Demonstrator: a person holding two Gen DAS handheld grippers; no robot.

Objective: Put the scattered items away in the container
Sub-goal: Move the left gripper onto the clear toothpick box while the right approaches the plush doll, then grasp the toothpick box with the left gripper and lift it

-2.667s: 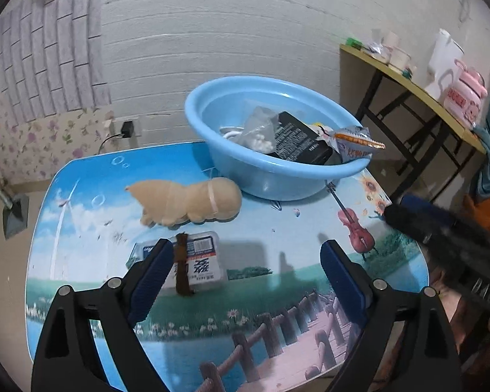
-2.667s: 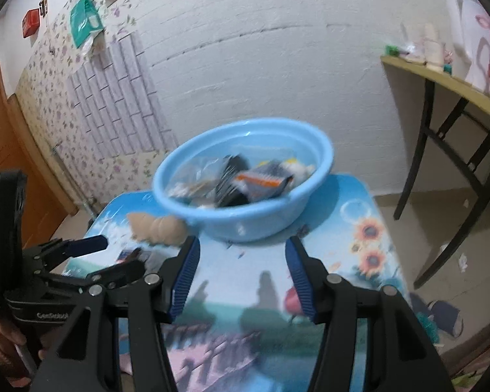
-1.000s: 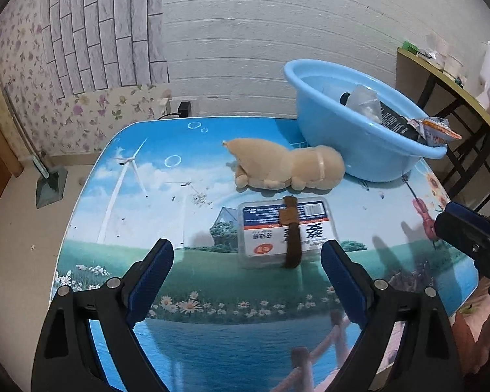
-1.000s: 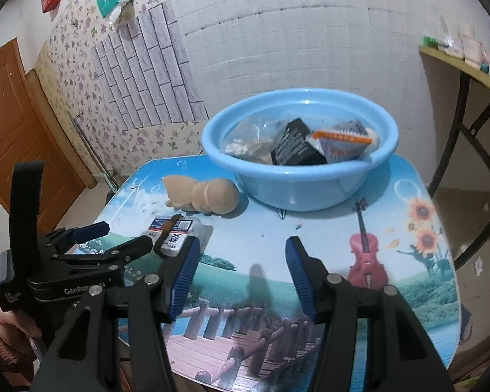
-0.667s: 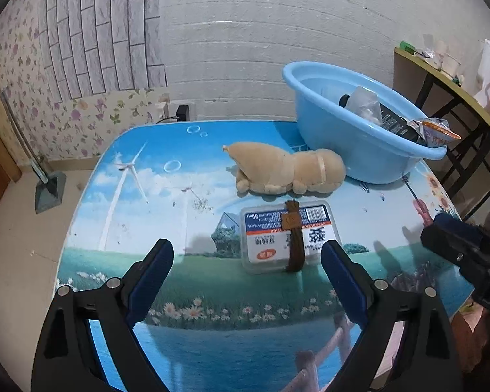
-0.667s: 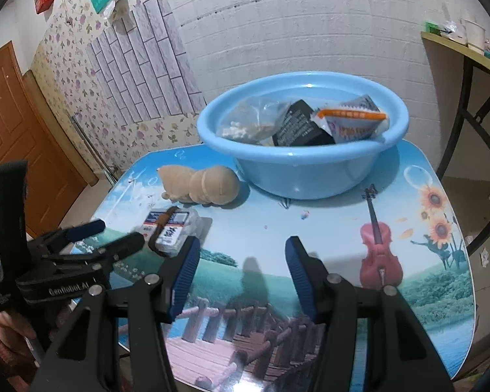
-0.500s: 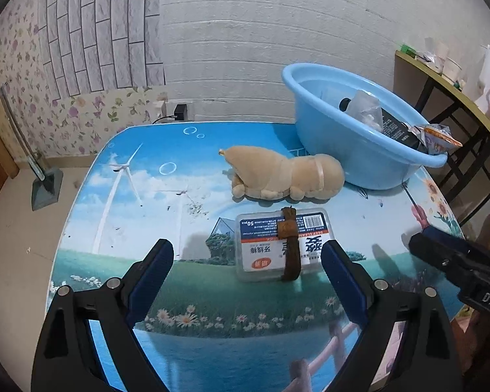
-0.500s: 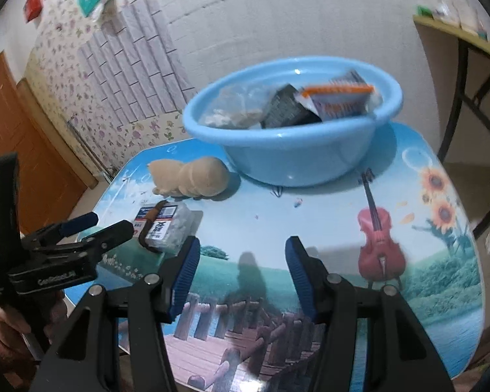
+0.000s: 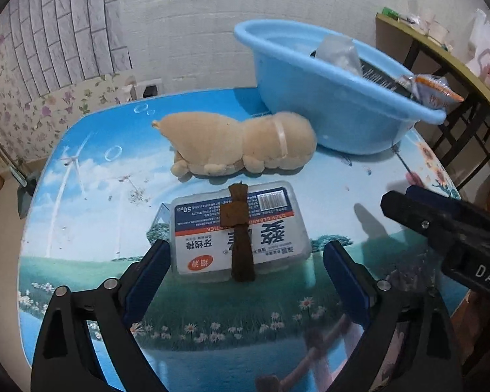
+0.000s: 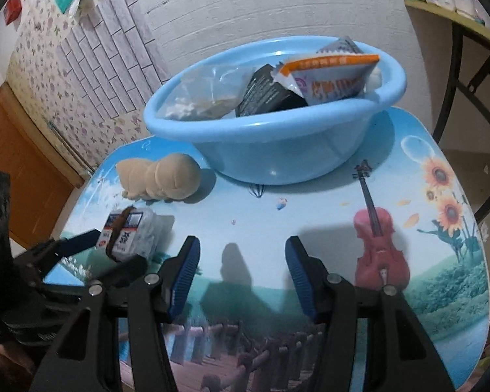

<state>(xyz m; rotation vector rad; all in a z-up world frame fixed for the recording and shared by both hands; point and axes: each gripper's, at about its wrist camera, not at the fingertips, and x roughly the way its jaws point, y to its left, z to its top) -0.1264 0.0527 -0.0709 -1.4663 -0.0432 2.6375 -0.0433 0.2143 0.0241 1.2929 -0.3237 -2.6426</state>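
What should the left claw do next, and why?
Probably ease down and close on the plastic box. The open left claw already straddles its near end, with its pads not yet touching, and the box still lies outside the basin.

Basin (image 9: 326,111) contents partly hidden by wall; box (image 9: 238,228) print unreadable.

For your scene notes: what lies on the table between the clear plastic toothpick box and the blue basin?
The tan plush toy lies between the box and basin, shown in the left wrist view.
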